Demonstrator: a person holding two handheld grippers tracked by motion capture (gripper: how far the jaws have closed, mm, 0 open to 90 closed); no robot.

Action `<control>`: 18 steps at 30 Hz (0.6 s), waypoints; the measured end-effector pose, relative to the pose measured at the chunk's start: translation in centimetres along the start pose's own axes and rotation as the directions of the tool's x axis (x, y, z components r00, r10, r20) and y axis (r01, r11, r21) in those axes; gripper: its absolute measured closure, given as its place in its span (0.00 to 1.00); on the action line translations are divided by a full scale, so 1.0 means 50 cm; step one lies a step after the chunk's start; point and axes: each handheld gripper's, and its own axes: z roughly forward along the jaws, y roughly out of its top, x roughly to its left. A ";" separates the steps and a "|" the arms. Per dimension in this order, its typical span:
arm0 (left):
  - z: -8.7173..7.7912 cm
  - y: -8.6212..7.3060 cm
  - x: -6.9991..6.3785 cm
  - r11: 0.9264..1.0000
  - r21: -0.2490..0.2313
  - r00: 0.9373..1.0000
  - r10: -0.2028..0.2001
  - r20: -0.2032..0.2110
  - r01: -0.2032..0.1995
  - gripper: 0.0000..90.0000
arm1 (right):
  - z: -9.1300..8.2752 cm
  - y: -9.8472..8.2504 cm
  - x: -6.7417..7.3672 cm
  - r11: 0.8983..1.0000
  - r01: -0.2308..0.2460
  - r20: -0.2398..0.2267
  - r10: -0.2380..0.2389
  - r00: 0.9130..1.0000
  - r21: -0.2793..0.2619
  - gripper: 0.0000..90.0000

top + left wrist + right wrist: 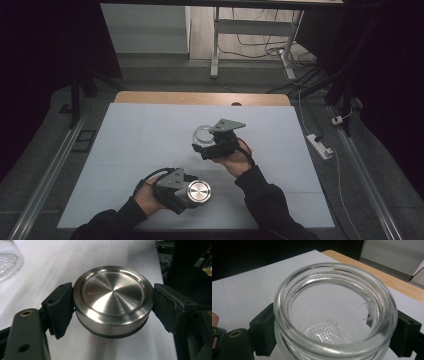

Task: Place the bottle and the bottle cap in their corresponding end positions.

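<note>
1. Left gripper (192,192) pinching a round steel lid (198,191); high view puts it near the front edge of the white table cover (140,140), left of centre.
2. Left gripper view: both padded jaws press on opposite sides of the lid (113,300), one at its left rim, one at its right. Lid top faces up, brushed metal, raised ring around a flat centre, dark band along its bottom edge.
3. Whether the lid touches the cover or hangs just over it, can't tell.
4. Right gripper (206,142) clamped on a clear glass jar (202,135), mid-table, further back than the lid and well apart from it.
5. Right gripper view: jaws sit against the jar (332,312) just below its thick rim, left and right. Jar upright, mouth open, dimpled glass base visible through the opening.
6. Jar's edge also shows at the top left corner of the left gripper view (8,261).
7. Grey three-cornered plate on each gripper; dark sleeves (265,200) come in from the bottom.
8. Wooden table edge (200,98) shows beyond the cover's far side.
</note>
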 end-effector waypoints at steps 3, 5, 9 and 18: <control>0.009 -0.005 0.005 1.000 0.013 1.000 -0.004 -0.006 0.004 0.23 | 0.013 -0.003 -0.003 1.000 0.000 0.005 0.000 1.000 0.006 0.16; 0.015 -0.009 0.010 1.000 0.022 1.000 -0.013 -0.008 0.013 0.23 | 0.021 -0.006 -0.006 1.000 -0.005 0.003 0.005 1.000 0.009 0.16; 0.030 -0.016 0.015 0.998 0.049 1.000 -0.026 -0.011 0.026 0.23 | 0.035 -0.010 -0.008 1.000 -0.007 0.008 0.007 1.000 0.012 0.16; 0.056 -0.026 0.024 0.992 0.119 0.999 -0.033 -0.021 0.035 0.23 | 0.061 -0.023 -0.005 1.000 -0.001 0.020 0.001 1.000 0.018 0.16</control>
